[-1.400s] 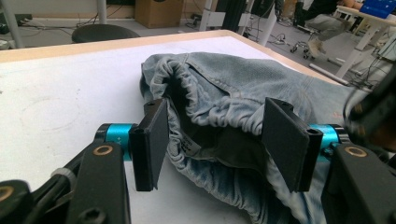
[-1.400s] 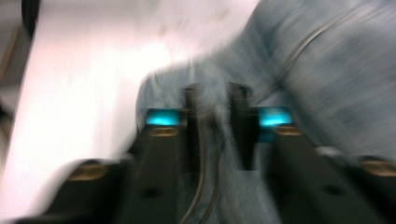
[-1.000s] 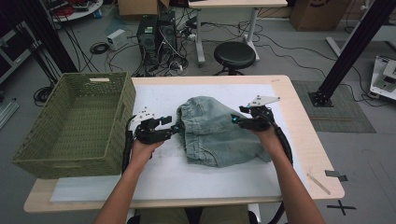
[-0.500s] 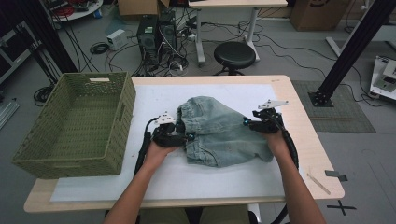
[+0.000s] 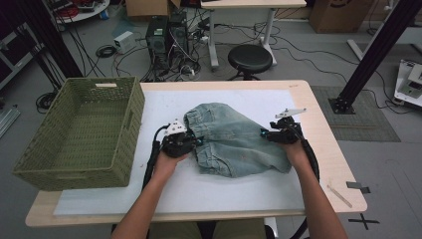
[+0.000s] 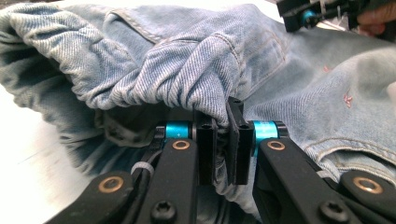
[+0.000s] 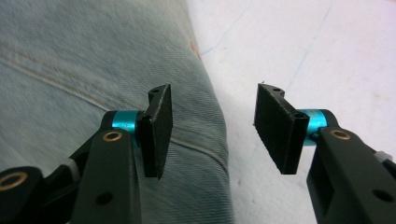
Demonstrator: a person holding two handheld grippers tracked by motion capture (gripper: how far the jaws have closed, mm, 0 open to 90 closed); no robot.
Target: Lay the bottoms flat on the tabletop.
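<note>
Between my left gripper's [image 6: 223, 135] fingers [image 6: 205, 149], which have just closed, sits a pinched fold of the jeans [image 5: 234, 139] for lifting. My right gripper [image 7: 210, 121] straddles the opposite hem, fingers spread for the matching grasp. Jeans lie crumpled mid-desk [image 5: 298, 89], the green basket [image 5: 74, 134] beside them.

A pair of light-blue denim shorts [image 5: 231, 141] lies crumpled just right of the middle of the high view, on the white table cover, with its gathered waistband toward the upper left and its wider, flatter part spreading to the lower right. In the left gripper view a bunched fold of the denim [image 6: 205, 79] stands at frame centre, stitched seams and a few small reddish specks showing on the cloth at right. In the right gripper view the cloth's rounded, seamed edge [image 7: 205, 140] runs down the middle, the fabric covering the left half.
</note>
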